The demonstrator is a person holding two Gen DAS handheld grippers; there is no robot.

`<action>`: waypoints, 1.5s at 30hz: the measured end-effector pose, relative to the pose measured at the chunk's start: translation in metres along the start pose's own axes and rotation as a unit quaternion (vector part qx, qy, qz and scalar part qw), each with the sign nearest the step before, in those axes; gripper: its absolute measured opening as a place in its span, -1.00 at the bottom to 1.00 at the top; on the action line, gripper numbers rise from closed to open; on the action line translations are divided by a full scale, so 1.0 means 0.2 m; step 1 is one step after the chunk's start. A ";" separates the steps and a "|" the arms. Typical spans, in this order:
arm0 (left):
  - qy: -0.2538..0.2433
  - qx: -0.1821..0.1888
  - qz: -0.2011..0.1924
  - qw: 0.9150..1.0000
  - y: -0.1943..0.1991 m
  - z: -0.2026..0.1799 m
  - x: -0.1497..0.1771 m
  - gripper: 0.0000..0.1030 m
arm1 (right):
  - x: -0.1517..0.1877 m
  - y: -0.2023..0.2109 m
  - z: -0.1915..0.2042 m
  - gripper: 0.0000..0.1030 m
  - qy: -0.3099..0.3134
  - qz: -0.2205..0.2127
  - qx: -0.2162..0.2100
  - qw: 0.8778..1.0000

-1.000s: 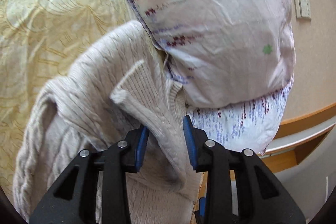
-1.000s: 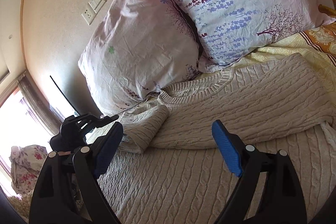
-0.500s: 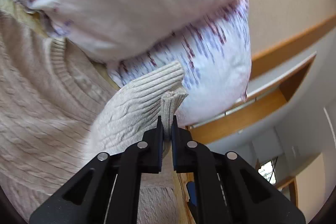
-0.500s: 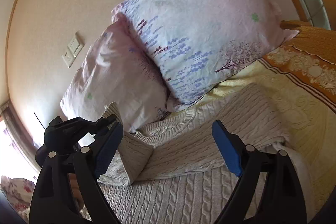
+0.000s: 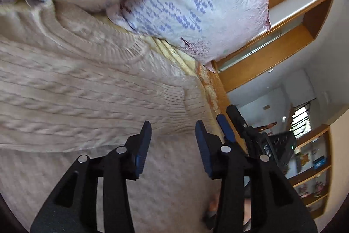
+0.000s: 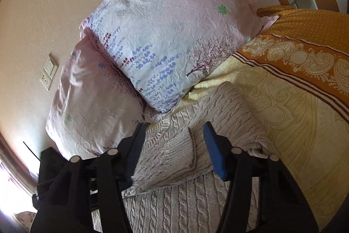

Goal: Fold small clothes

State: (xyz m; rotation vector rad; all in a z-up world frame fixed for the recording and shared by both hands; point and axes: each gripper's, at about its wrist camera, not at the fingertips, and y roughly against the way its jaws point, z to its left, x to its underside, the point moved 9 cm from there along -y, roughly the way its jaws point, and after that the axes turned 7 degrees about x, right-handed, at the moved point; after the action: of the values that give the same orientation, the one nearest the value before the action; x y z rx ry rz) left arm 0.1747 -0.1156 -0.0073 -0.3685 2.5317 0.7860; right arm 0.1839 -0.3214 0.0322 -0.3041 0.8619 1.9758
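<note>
A beige cable-knit sweater (image 5: 91, 88) lies on the bed, its collar toward the pillows. In the right wrist view the sweater (image 6: 226, 119) has a sleeve (image 6: 172, 156) folded across its chest. My left gripper (image 5: 172, 134) is open and empty just above the sweater's ribbed edge. My right gripper (image 6: 174, 145) is open and empty, hovering over the folded sleeve's cuff. The right gripper's blue pad also shows in the left wrist view (image 5: 225, 127), just right of my left gripper.
Two floral pillows (image 6: 170, 36) (image 6: 93, 106) lean on the wall behind the sweater. A yellow and orange bedspread (image 6: 294, 88) covers the bed. A wooden bed frame (image 5: 272, 51) and shelves (image 5: 314, 171) stand to the right. Wall sockets (image 6: 49, 71) sit above the pillows.
My left gripper, shut on the sleeve cuff half a second ago, has carried it across the chest, opened and let it go. My right gripper has moved closer over the folded sleeve.
</note>
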 end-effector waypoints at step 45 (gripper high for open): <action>0.047 -0.092 -0.036 0.994 1.02 0.51 0.67 -0.08 | 0.26 0.37 -0.44 -0.12 0.047 0.230 0.056 0.970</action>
State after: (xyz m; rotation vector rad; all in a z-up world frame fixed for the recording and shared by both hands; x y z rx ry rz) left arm 0.0170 0.0929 -0.0541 -0.5673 2.5230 0.9990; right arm 0.0842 -0.3718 -0.0259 -0.1395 1.1835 2.3394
